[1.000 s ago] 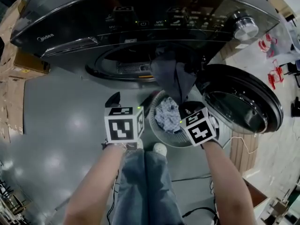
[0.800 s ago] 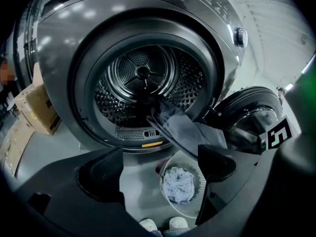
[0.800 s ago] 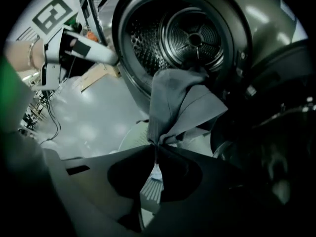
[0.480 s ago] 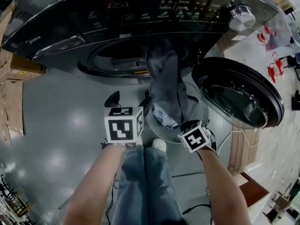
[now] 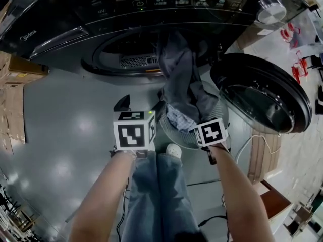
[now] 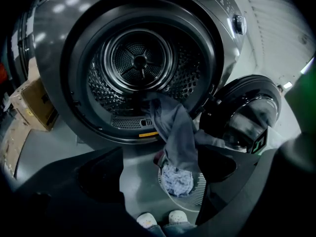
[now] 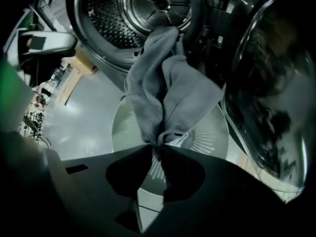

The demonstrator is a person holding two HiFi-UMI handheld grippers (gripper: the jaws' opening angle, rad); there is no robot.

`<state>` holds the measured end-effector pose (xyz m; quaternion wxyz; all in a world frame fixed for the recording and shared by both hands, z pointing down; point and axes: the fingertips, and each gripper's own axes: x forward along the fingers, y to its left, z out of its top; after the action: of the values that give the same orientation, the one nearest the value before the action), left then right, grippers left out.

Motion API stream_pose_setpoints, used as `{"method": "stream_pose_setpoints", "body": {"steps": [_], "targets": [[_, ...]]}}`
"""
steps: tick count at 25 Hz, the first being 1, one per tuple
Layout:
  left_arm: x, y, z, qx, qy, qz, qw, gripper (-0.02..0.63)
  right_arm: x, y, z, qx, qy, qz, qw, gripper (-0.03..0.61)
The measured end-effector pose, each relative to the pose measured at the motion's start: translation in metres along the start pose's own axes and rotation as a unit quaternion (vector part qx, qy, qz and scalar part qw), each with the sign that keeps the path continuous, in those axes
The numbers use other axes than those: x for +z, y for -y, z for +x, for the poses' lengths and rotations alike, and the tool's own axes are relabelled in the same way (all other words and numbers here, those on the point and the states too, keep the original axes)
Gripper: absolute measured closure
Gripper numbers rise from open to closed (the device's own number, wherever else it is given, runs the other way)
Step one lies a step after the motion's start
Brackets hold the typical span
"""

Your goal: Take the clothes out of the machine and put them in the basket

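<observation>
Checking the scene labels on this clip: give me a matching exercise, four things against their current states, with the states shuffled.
1 grey garment
2 patterned cloth
3 washer door
4 left gripper

A swung open
B lying in the basket
C jaws apart, holding nothing
D hanging from the drum, pinched by the right gripper

Pairs: 1-D, 2-B, 3-A, 4-C

- The washing machine [image 5: 60, 39] runs off the top edge of my head view, and its panel symbols [image 5: 166, 0] are too small for me to read.
- The grey garment [image 5: 179, 79] covers much of the basket [image 5: 174, 137] and the pale cloth [image 5: 176, 120] in it.
- From the head view I can't see the tips of the right claw [image 7: 157, 146]; its marker cube [image 5: 211, 132] hides them.
</observation>
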<state>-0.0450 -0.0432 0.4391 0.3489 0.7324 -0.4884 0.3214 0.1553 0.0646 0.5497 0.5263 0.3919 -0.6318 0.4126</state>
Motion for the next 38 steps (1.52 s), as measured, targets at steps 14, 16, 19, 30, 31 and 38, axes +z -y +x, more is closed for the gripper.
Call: {"method": "stream_pose_setpoints", "body": {"steps": [14, 16, 19, 30, 31, 38], "targets": [[0.014, -0.033, 0.023, 0.0, -0.007, 0.017, 0.9998, 0.144, 0.153, -0.018, -0.015, 0.004, 0.142, -0.031, 0.989, 0.345], [0.016, -0.033, 0.03, -0.007, -0.013, 0.02, 0.9997, 0.144, 0.183, -0.021, -0.019, -0.002, 0.173, -0.04, 0.984, 0.345], [0.02, -0.036, 0.041, -0.012, -0.02, 0.028, 0.9993, 0.144, 0.225, -0.021, -0.022, -0.014, 0.22, -0.056, 0.974, 0.29], [0.042, -0.055, 0.059, -0.023, -0.02, 0.06, 0.9977, 0.144, 0.3, 0.002, 0.027, -0.036, 0.223, -0.019, 0.974, 0.094], [0.038, -0.056, 0.06, -0.025, -0.023, 0.058, 0.9977, 0.144, 0.295, 0.001, 0.039, -0.029, 0.205, -0.013, 0.978, 0.094], [0.014, -0.062, 0.067, -0.023, -0.032, 0.047, 0.9981, 0.144, 0.275, 0.037, 0.048, -0.116, 0.17, -0.03, 0.978, 0.5]]}}
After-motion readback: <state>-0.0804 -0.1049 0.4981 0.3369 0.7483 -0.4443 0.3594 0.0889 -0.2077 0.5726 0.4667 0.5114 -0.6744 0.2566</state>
